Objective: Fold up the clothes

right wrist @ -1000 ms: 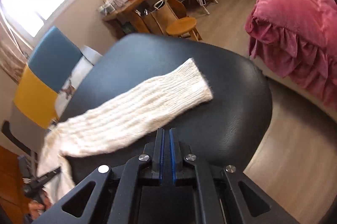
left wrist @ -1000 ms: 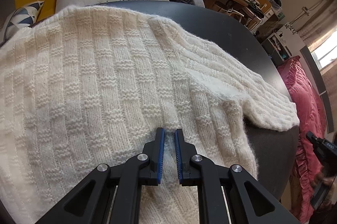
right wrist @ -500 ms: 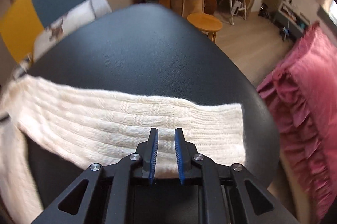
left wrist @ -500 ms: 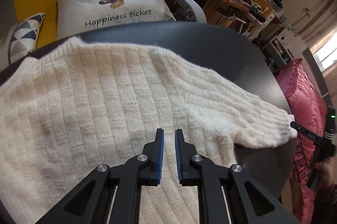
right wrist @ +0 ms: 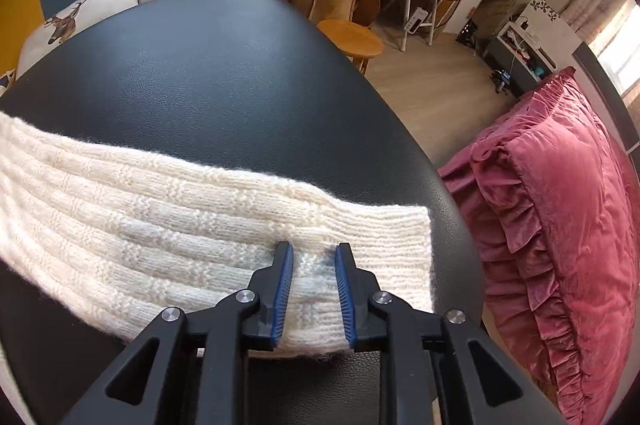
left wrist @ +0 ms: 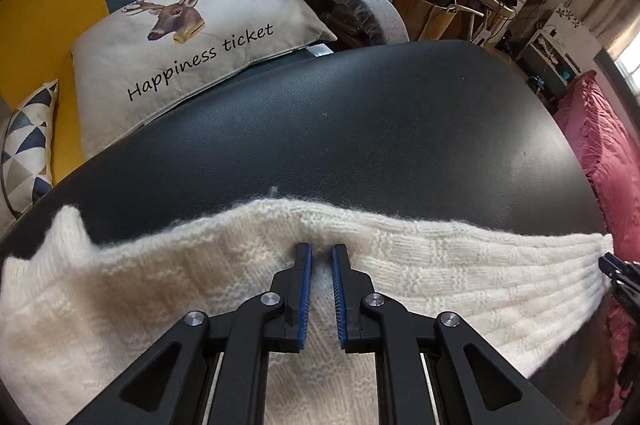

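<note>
- Cream knit sweater (left wrist: 200,289) lies on the black leather-look worktop (left wrist: 360,129), its body under and to the left of the left gripper (left wrist: 320,255), its sleeve (right wrist: 160,221) stretched out to the right across the worktop.
- Changed over the last second: the left view used to be filled with sweater body far ahead of the jaws; now the knit's far edge sits just past the jaw tips, with bare worktop beyond. So that gripper has drawn back toward the near side, or the cloth has come with it.
- Left jaws stand narrowly apart, tips down on the knit close to its far edge; whether any yarn is pinched between them I cannot tell.
- Right gripper (right wrist: 314,253) was shut and well short of the sleeve a second ago; now its jaws are parted to a moderate gap and straddle the sleeve near the ribbed cuff (right wrist: 396,241), cloth lying between them, not yet clamped.
- Meaning for the fold, as a judgement: the right side looks set to close on the sleeve end, likely to carry it over the body, while the left steadies the body.
- Pink ruffled bedding (right wrist: 560,205) is off to the right of the right jaws, clear of the worktop.
</note>
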Available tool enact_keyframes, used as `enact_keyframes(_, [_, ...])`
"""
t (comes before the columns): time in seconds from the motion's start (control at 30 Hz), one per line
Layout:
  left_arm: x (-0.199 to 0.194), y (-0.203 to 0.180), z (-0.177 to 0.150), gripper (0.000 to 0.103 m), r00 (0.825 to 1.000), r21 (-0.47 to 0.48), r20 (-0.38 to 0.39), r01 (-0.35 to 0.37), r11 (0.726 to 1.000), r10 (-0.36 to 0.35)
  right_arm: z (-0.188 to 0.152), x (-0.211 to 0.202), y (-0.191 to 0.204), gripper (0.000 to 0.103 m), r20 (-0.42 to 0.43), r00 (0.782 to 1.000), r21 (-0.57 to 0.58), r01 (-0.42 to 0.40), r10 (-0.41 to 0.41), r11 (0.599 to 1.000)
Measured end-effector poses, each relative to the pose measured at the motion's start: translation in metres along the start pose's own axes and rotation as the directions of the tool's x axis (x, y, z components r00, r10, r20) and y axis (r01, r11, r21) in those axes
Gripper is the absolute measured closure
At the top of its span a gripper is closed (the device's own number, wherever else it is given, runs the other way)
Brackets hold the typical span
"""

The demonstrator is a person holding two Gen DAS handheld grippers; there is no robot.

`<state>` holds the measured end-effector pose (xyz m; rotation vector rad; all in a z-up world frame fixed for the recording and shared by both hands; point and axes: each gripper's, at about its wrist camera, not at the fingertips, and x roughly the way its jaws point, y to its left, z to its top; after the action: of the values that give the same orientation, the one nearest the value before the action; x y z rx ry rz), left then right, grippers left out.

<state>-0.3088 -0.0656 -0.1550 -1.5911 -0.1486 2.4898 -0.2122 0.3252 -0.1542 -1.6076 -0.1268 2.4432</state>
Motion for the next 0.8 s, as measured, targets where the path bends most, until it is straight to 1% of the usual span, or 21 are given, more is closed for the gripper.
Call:
enact_keyframes(0.1, [-0.008, -0.004, -0.006, 0.092, 1.0, 0.015, 0.014, 0.004, 1.0, -0.004, -0.001, 0.002, -0.009, 0.083, 0.025, 1.0, 0.048, -0.005, 0.004, 0.999])
enact_keyframes(0.17, [-0.013, -0.007, -0.01, 0.092, 1.0, 0.025, 0.024, 0.007, 1.0, -0.007, 0.002, 0.0, -0.01, 0.083, 0.025, 0.999, 0.05, -0.021, 0.02, 0.999])
enact_keyframes(0.23, [-0.018, -0.01, -0.014, 0.092, 0.999, 0.036, 0.033, 0.009, 0.999, -0.011, 0.007, -0.004, -0.011, 0.083, 0.034, 0.997, 0.047, -0.066, 0.065, 0.997])
enact_keyframes(0.3, [-0.023, -0.013, -0.018, 0.092, 0.999, 0.046, 0.042, 0.012, 0.999, -0.014, 0.011, -0.021, -0.008, 0.083, 0.082, 0.99, 0.048, -0.118, 0.113, 0.992])
enact_keyframes(0.33, [-0.025, -0.014, -0.02, 0.092, 0.999, 0.051, 0.047, 0.013, 0.999, -0.015, 0.013, -0.033, -0.003, 0.083, 0.113, 0.981, 0.033, -0.164, 0.16, 0.986])
enact_keyframes(0.37, [-0.028, -0.016, -0.022, 0.092, 0.999, 0.056, 0.052, 0.014, 0.998, -0.017, 0.015, -0.046, 0.007, 0.083, 0.134, 0.962, 0.003, -0.239, 0.237, 0.971])
enact_keyframes(0.4, [-0.031, -0.017, -0.025, 0.092, 0.998, 0.062, 0.056, 0.017, 0.998, -0.02, 0.016, -0.058, 0.021, 0.083, 0.143, 0.939, -0.031, -0.313, 0.314, 0.949])
enact_keyframes(0.47, [-0.046, -0.026, -0.042, 0.092, 0.996, 0.102, 0.055, 0.065, 0.993, -0.071, 0.017, -0.079, 0.056, 0.083, 0.14, 0.887, -0.113, -0.428, 0.441, 0.897])
enact_keyframes(0.57, [-0.056, -0.042, -0.071, 0.092, 0.996, 0.173, 0.033, 0.077, 0.982, -0.084, 0.015, -0.093, 0.114, 0.083, 0.068, 0.807, -0.223, -0.561, 0.587, 0.797])
enact_keyframes(0.6, [-0.057, -0.047, -0.08, 0.092, 0.996, 0.189, 0.024, 0.081, 0.979, -0.087, 0.015, -0.093, 0.132, 0.083, 0.046, 0.794, -0.251, -0.578, 0.606, 0.777])
enact_keyframes(0.67, [-0.057, -0.049, -0.094, 0.092, 0.995, 0.175, 0.013, 0.095, 0.98, -0.099, 0.017, -0.089, 0.164, 0.083, 0.007, 0.797, -0.296, -0.575, 0.603, 0.763])
enact_keyframes(0.73, [-0.057, -0.051, -0.107, 0.092, 0.994, 0.16, 0.004, 0.109, 0.981, -0.111, 0.02, -0.078, 0.188, 0.083, -0.049, 0.795, -0.312, -0.588, 0.605, 0.746])
enact_keyframes(0.77, [-0.057, -0.052, -0.114, 0.092, 0.993, 0.152, -0.002, 0.116, 0.981, -0.117, 0.02, -0.071, 0.199, 0.083, -0.074, 0.806, -0.324, -0.577, 0.588, 0.75])
enact_keyframes(0.8, [-0.055, -0.053, -0.12, 0.092, 0.992, 0.143, -0.012, 0.129, 0.981, -0.129, 0.018, -0.064, 0.208, 0.083, -0.082, 0.835, -0.344, -0.536, 0.544, 0.771])
